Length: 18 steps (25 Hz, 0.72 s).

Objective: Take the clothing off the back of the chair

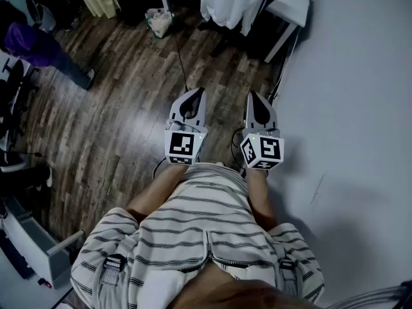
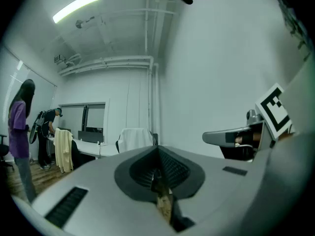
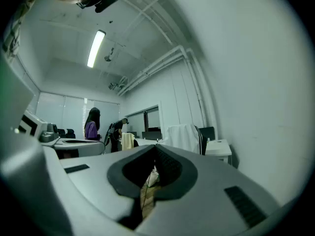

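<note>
While the left tool (image 1: pixel 192 102) and right tool (image 1: pixel 259 105) are hovering closed and empty, the white garment (image 1: pixel 232 2) is hanging on the far chair (image 3: pixel 208 132); seemingly soft and light, it is likely wanting a pinch at its top fold.

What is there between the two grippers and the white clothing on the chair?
Head view: wooden floor crossed by a thin black cable lies between the left gripper, the right gripper and the white clothing.
</note>
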Motion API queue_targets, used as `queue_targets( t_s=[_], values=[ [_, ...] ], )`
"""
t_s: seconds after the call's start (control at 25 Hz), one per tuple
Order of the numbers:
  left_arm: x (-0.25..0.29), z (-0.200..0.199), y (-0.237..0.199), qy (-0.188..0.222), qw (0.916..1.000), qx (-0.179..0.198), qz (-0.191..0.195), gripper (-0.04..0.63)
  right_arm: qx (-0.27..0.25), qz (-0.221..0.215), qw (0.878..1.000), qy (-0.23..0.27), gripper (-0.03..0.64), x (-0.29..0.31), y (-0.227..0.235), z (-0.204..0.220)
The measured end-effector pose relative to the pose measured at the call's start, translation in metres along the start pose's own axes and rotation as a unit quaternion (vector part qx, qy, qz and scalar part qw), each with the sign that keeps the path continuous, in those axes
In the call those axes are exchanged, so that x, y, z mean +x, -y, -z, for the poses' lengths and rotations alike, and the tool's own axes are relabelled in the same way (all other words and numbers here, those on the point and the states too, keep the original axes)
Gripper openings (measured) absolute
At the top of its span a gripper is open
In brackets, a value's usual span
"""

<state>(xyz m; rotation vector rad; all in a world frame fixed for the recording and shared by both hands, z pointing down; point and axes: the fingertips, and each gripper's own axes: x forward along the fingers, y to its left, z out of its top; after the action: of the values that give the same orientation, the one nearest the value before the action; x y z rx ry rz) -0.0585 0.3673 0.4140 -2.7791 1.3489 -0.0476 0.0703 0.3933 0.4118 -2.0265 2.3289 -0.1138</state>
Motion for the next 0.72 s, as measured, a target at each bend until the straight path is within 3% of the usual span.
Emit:
queue_targets(
  t_s=[0.72],
  values=[
    [-0.020, 0.010, -0.051, 0.006, 0.9997, -0.016, 0.017, 0.025, 0.007, 0.004, 1.000, 0.021, 0.020, 0.021, -0.050, -0.001]
  ],
)
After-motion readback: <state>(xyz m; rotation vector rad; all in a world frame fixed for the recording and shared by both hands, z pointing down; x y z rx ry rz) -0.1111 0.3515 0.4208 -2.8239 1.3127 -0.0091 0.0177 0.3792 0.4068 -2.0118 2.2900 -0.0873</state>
